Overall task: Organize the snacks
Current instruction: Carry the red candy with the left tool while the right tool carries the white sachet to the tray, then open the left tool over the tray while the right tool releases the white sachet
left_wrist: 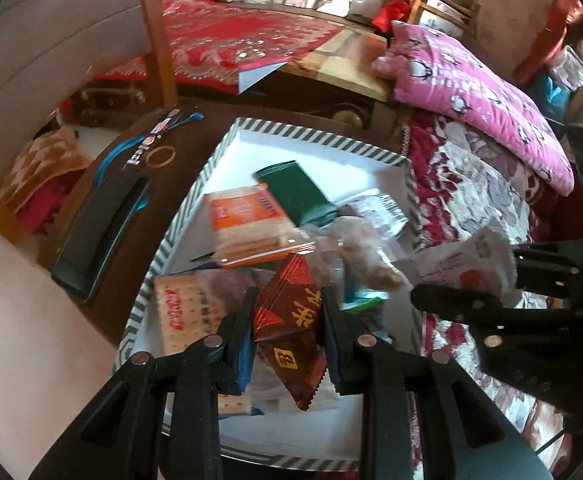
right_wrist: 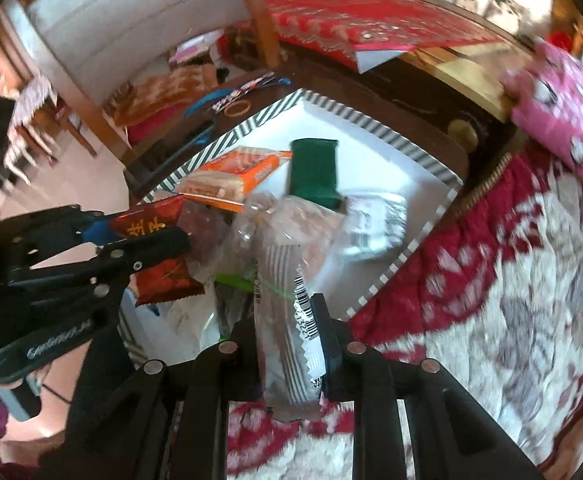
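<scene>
1. Bedroom clutter frames the scene: a dark wooden table point(left_wrist: 139, 128) stands beside a bed with a red-and-white floral blanket point(right_wrist: 511, 280) and a pink pillow point(left_wrist: 471, 92).
2. Left hand-held gripper point(left_wrist: 287, 320) is clamped on a dark red snack packet point(left_wrist: 291, 332) with gold characters, held above a white tray point(left_wrist: 315, 148) with a striped rim.
3. Right hand-held gripper point(right_wrist: 287, 344) is clamped on a grey-striped snack packet point(right_wrist: 287, 320) with a barcode, over the tray's near corner and the blanket's edge.
4. Inside the tray lie an orange cracker pack point(left_wrist: 243, 224), a dark green packet point(left_wrist: 295, 192), a clear bag point(left_wrist: 355, 248) of pale snacks and a red-lettered cracker pack point(left_wrist: 179, 304).
5. On the table left of the tray sit a black case point(left_wrist: 99, 232), a bangle point(left_wrist: 161, 156) and a blue cord point(left_wrist: 111, 156).
</scene>
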The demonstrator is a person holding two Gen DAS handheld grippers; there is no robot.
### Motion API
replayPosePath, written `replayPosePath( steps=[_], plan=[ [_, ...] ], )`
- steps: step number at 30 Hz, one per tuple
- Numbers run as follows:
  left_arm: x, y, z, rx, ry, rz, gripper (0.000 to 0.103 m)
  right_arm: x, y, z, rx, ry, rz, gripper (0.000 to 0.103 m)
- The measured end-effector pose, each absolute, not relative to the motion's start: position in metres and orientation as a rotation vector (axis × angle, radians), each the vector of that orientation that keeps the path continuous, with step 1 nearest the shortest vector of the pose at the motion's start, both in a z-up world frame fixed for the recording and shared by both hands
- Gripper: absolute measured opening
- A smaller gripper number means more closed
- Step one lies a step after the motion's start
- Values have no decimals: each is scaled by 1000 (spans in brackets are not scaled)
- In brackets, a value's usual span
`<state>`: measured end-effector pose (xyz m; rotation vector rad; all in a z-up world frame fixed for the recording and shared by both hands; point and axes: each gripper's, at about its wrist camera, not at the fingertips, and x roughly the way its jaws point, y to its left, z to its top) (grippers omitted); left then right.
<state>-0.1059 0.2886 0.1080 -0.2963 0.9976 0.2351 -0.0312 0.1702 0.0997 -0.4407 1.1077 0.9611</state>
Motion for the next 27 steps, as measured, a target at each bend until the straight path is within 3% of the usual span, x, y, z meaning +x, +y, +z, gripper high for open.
replayPosePath(
  steps=[10, 11, 13, 14, 15, 21, 27],
  plan=[
    [-112, 307, 97, -339, 1005, 256, 32, -52, 213, 66, -500, 1208, 1076, 23],
    [-113, 308, 97, -342, 1001, 266, 35, -53, 212, 65, -489, 1220, 1094, 29],
    [-114, 309, 98, -349, 995, 265, 40, -54, 208, 67, -469, 1222, 1102, 50],
    [-114, 309, 99, -353, 994, 267, 48, -52, 204, 69, -463, 1215, 1088, 62],
    [-115, 309, 99, -351, 993, 279, 58, -51, 200, 72, -453, 1209, 1081, 65],
    [-120, 302, 108, -324, 966, 309, 77, -44, 177, 88, -389, 1174, 1043, 66],
    [-127, 287, 115, -260, 938, 368, 81, -58, 150, 103, -329, 1046, 942, 76]
  ],
)
